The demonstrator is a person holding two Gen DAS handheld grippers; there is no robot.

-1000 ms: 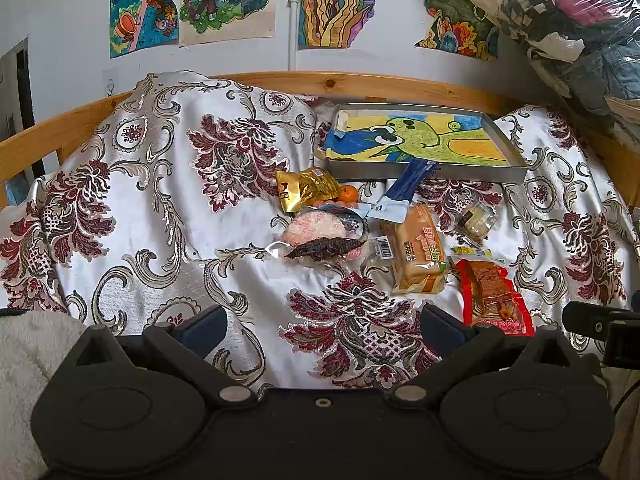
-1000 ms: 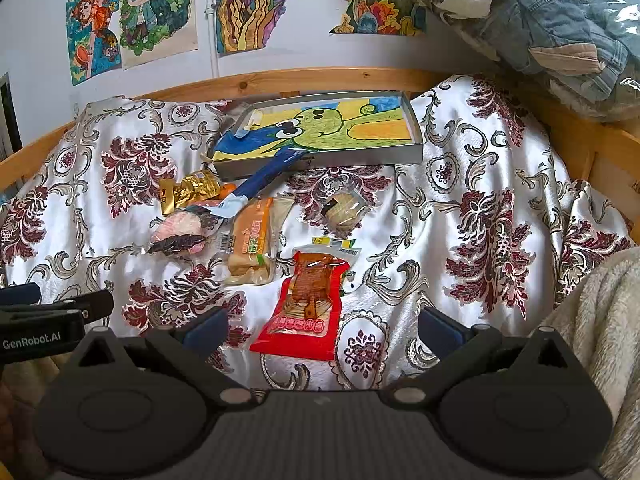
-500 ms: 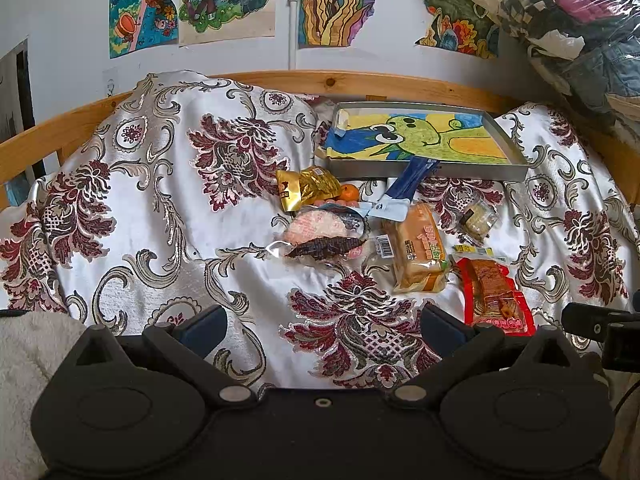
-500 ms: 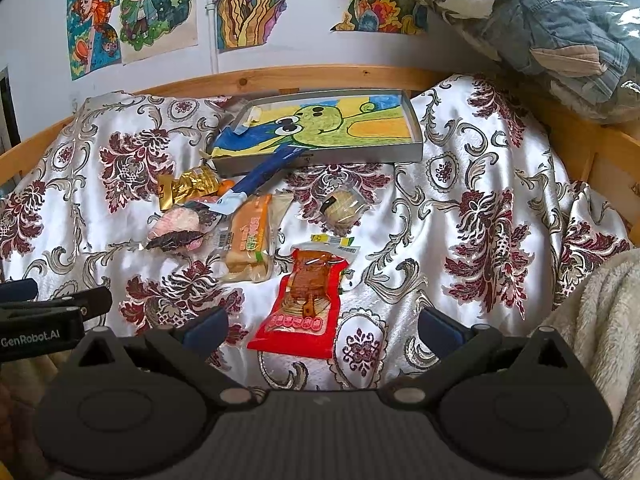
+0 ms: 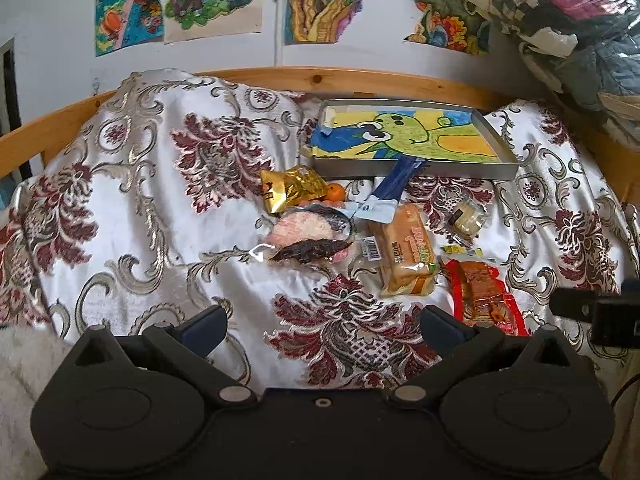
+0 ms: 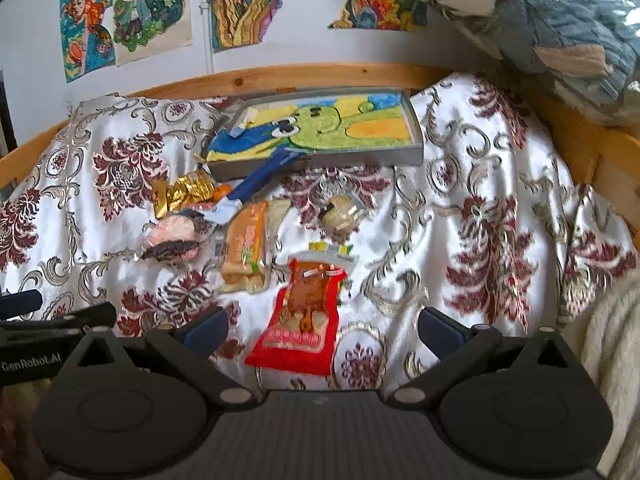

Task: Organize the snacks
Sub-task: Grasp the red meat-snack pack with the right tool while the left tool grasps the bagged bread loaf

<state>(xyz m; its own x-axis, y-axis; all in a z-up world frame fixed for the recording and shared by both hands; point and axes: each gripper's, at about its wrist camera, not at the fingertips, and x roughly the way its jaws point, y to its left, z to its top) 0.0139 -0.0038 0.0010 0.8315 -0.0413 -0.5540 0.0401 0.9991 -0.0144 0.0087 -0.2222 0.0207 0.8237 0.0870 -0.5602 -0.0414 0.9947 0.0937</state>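
Left gripper (image 5: 322, 326): jaws spread wide, holding nothing, poised over the floral bedspread (image 5: 160, 208); the snacks lay ahead of it and somewhat to the right, well clear of the fingertips. Right gripper (image 6: 322, 326): jaws likewise spread and empty, with the near end of the red jerky packet (image 6: 302, 318) lying between the fingertips, untouched.

Snacks, left to right in the left wrist view: gold foil packet (image 5: 290, 192); small orange fruit (image 5: 335, 191) just beside it; pink round cake in clear wrap (image 5: 308, 230) with a dark dried strip (image 5: 310, 250) across its front; blue stick packet (image 5: 394, 190), its far end leaning on the tray wall; bread loaf bag (image 5: 406, 250), print too small to read; small clear-wrapped pastry (image 5: 466, 216); red jerky packet.

Metal tray (image 5: 420, 170) lay behind the snacks, lined with a green cartoon drawing. "GenRobot.AI" was legible on the left gripper's body in the right wrist view. Coloured drawings (image 5: 216, 0) hung on the wall; bagged clothes (image 5: 576, 32) were piled far right.
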